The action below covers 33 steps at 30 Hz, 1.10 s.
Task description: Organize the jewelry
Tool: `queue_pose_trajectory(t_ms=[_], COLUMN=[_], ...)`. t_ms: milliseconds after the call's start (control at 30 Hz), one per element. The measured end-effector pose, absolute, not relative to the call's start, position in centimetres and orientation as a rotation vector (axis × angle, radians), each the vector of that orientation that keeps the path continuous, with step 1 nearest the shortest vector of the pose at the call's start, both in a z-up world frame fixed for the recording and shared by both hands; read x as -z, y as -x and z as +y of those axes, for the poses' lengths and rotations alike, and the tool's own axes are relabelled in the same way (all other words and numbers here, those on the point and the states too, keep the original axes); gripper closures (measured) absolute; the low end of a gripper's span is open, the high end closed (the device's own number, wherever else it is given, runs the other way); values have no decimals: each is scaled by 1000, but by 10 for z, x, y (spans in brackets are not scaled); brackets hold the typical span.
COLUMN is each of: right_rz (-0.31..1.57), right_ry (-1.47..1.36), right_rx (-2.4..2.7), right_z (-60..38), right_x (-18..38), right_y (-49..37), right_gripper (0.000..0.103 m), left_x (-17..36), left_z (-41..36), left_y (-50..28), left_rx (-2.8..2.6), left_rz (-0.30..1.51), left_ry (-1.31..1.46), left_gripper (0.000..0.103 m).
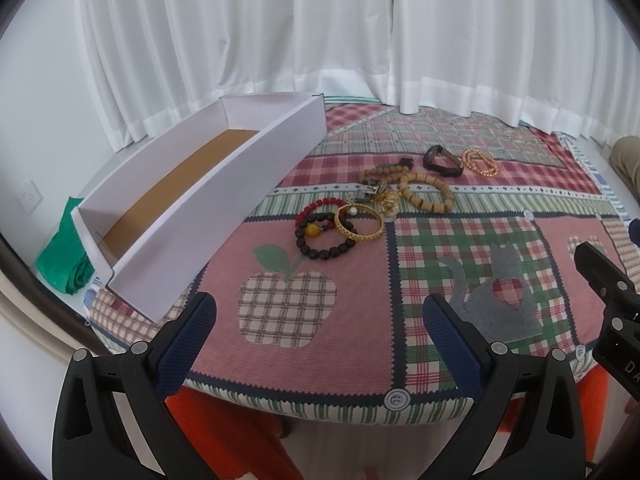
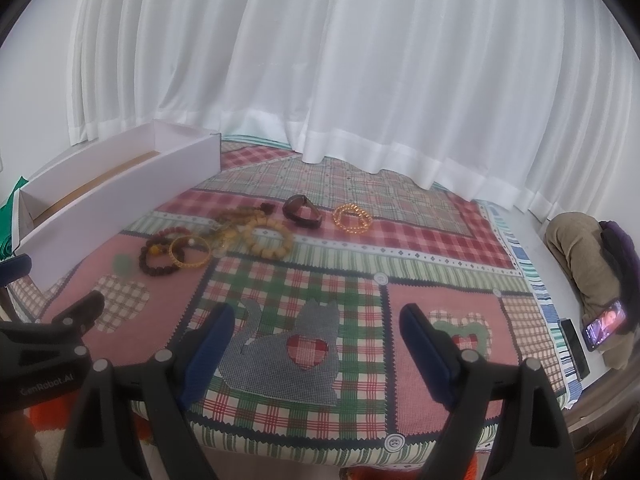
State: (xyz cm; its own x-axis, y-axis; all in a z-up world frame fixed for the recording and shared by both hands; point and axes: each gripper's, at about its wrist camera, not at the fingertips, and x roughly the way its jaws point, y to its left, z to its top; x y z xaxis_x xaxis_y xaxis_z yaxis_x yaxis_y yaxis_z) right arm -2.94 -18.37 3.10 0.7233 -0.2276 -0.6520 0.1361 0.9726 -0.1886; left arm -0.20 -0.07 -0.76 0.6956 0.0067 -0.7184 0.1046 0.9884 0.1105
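A heap of jewelry lies mid-table on a patchwork cloth: a dark bead bracelet [image 1: 323, 239], a gold bangle [image 1: 359, 222], tan wooden bead strands [image 1: 426, 192], a brown leather band [image 1: 441, 161] and a small gold chain bracelet [image 1: 479, 162]. A long white box [image 1: 200, 200] with a brown floor stands open at the left. My left gripper [image 1: 320, 316] is open over the apple patch, short of the heap. My right gripper [image 2: 318, 322] is open over the grey cat patch, with the gold chain bracelet [image 2: 353, 218] and brown band [image 2: 302, 208] farther ahead.
White curtains [image 1: 320, 40] hang behind the table. A green cloth [image 1: 64, 256] lies left of the box. At the right edge sit a phone with a lit screen [image 2: 604, 322] and folded tan fabric [image 2: 580, 248]. The table's near edge [image 1: 320, 404] is just below the grippers.
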Motion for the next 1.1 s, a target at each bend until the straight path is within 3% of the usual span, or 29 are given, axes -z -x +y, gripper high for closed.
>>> queue_pose_trajectory(t_ms=[1100], right_rz=[739], right_ry=[124], right_rx=[195], right_z=[-183], right_x=[-32], right_y=[31], right_gripper=[17], left_x=[4], left_z=[-4], left_y=[0], left_rx=[58], left_rz=[806], left_ry=[-137], left_gripper=[1])
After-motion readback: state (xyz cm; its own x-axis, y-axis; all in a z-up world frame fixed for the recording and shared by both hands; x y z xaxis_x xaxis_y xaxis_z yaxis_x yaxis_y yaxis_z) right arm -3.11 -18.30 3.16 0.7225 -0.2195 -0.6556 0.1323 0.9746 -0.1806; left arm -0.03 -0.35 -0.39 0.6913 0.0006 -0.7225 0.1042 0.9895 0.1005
